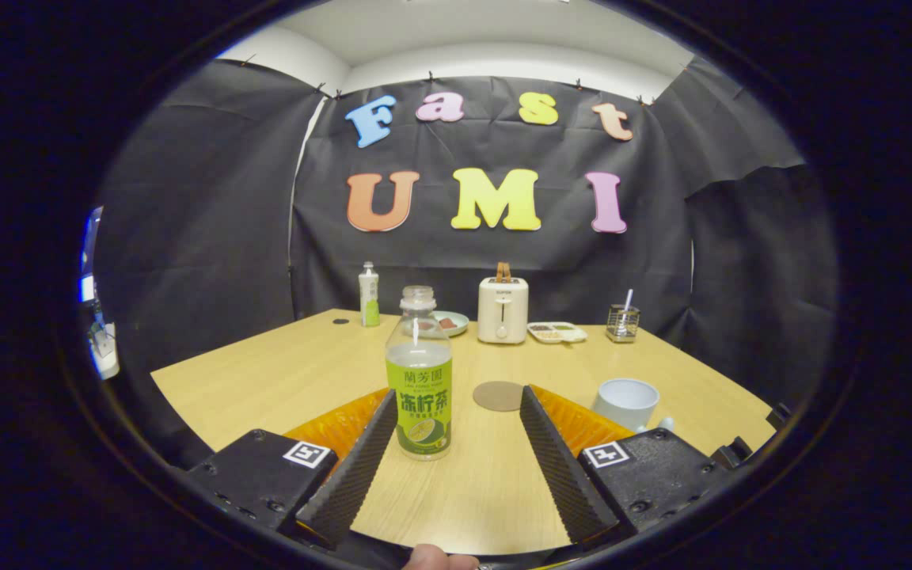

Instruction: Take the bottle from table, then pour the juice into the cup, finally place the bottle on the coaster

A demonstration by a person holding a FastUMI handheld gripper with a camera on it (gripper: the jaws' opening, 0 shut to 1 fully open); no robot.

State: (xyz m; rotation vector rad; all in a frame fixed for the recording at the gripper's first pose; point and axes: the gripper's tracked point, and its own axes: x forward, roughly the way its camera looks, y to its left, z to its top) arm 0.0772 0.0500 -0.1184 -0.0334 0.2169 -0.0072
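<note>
Spread wide, the gripper [456,404] grasps nothing; the uncapped bottle [419,380], holding pale juice, stands by the left finger. Coaster [498,396] at twelve o'clock, cup [625,402] at two.

The tongs [456,400] stand spread wide, level and low, both ribbed, wedge-shaped fingers [357,467] reaching forward with a broad gap between their tips, pressing on nothing, while a person's fingertip [440,559] peeks up just behind them.
</note>
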